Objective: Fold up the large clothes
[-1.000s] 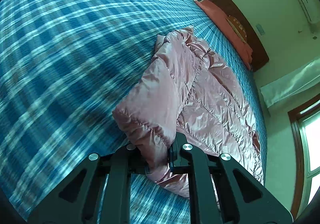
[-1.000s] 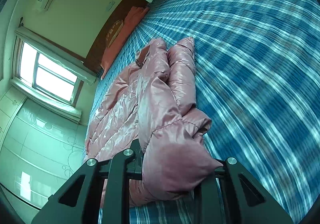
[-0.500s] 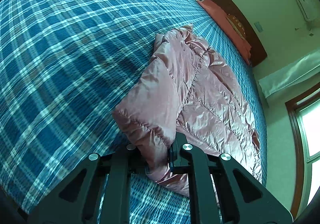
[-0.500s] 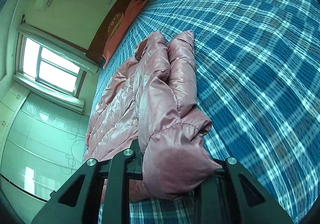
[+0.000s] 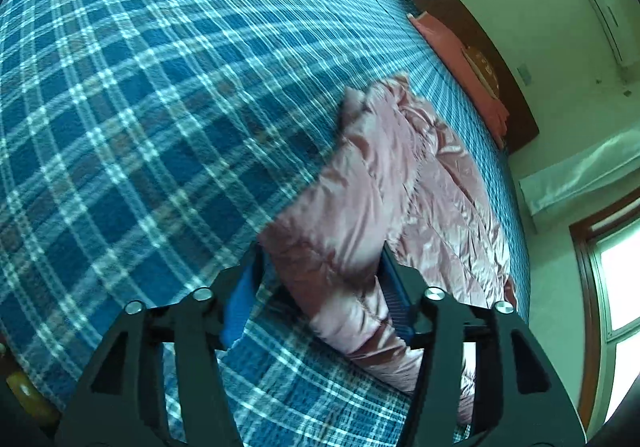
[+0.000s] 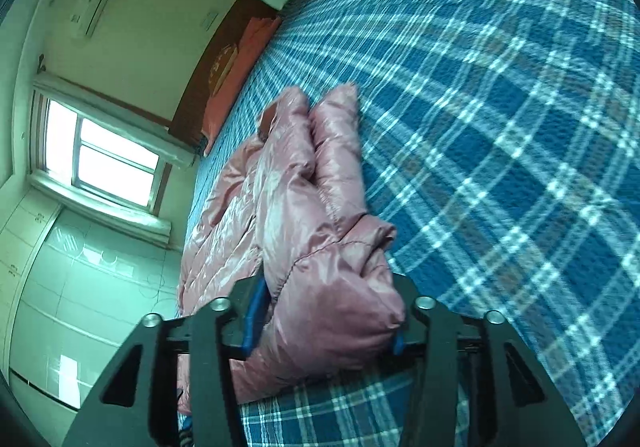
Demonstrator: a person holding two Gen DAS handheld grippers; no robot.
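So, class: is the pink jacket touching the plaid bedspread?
Touching. The left wrist view shows the jacket lying flat on the bedspread, with no gap beneath it.

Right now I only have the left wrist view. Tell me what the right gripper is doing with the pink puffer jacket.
Observer: The right gripper has its jaws opening, with a folded end of the pink puffer jacket between them.
Operator: Say whether that end is up in the air.
Observer: No, it looks to rest on the blue plaid bedspread, and it bulges across the whole gap between the fingers.
Operator: Report what stands past the bed on that side.
Observer: A glossy white cabinet front, next to the window.
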